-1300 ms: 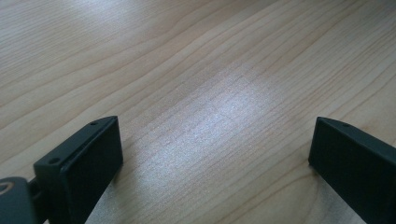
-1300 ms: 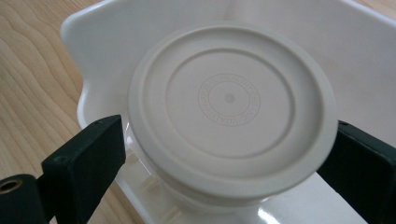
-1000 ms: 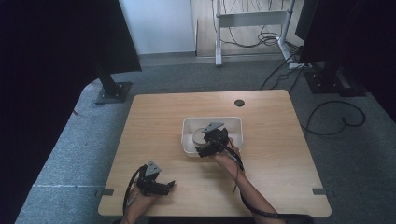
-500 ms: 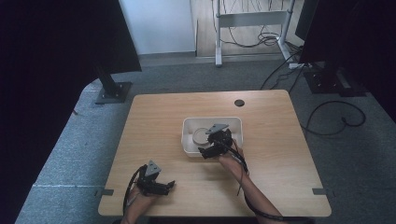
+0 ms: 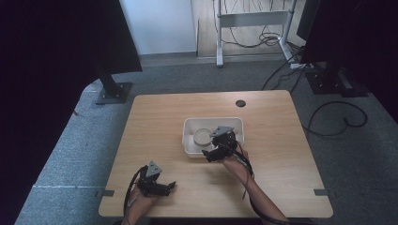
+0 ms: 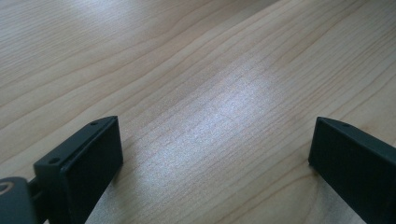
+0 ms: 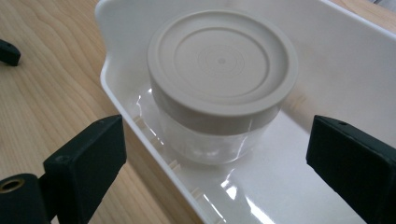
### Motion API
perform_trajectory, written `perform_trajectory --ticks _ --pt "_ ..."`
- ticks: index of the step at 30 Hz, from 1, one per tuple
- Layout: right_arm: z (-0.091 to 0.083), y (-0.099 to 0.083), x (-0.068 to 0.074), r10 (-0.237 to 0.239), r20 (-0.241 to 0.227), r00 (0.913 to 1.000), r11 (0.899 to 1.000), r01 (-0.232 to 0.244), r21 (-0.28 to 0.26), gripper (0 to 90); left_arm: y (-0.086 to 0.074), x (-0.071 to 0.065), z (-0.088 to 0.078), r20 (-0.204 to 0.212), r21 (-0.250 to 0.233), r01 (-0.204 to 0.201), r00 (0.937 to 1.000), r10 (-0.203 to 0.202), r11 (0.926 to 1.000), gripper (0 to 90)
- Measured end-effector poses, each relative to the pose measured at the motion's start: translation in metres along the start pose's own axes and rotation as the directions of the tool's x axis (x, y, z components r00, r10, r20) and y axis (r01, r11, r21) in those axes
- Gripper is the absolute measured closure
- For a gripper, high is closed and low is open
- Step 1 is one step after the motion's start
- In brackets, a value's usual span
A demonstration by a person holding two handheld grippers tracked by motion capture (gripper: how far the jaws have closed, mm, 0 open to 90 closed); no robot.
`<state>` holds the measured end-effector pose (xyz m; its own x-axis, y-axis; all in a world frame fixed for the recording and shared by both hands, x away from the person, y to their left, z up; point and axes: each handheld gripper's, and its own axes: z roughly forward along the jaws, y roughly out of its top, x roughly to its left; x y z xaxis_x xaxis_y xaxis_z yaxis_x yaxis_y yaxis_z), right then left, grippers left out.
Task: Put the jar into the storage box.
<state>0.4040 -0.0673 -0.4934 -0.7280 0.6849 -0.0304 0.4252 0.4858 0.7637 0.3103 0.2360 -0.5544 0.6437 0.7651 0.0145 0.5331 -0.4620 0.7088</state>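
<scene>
A clear jar with a beige screw lid (image 5: 202, 136) (image 7: 223, 70) stands upright in the left part of a white tray (image 5: 237, 125) (image 7: 336, 56) at the middle of the wooden table. My right gripper (image 5: 217, 146) (image 7: 215, 158) hovers at the tray's near edge. It is open wide, with the jar ahead between the jaws and untouched. My left gripper (image 5: 168, 186) (image 6: 215, 158) rests near the table's front left edge, open, with bare wood between its jaws.
A round cable hole (image 5: 241, 103) sits near the table's far edge. Dark stands (image 5: 112, 91) and loose cables (image 5: 338, 117) lie on the grey floor around the table. The wooden tabletop (image 5: 159, 126) stretches left of the tray.
My right gripper has drawn back slightly from over the tray toward its near edge. The left gripper has stayed where it was.
</scene>
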Motion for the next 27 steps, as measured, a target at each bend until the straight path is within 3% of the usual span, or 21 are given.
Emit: perform_trajectory --ticks 18,27 --pt "-0.021 -0.019 0.001 -0.039 -0.005 0.9992 0.999 0.039 -0.005 4.7 0.000 0.000 0.000 0.000 0.000 -0.001 1.0000 0.001 1.0000 2.6" --pt "-0.040 -0.036 -0.005 -0.034 0.004 0.9994 0.999 0.034 -0.021 4.8 0.000 0.000 0.000 0.000 0.000 -0.001 1.0000 0.001 1.0000 2.6"
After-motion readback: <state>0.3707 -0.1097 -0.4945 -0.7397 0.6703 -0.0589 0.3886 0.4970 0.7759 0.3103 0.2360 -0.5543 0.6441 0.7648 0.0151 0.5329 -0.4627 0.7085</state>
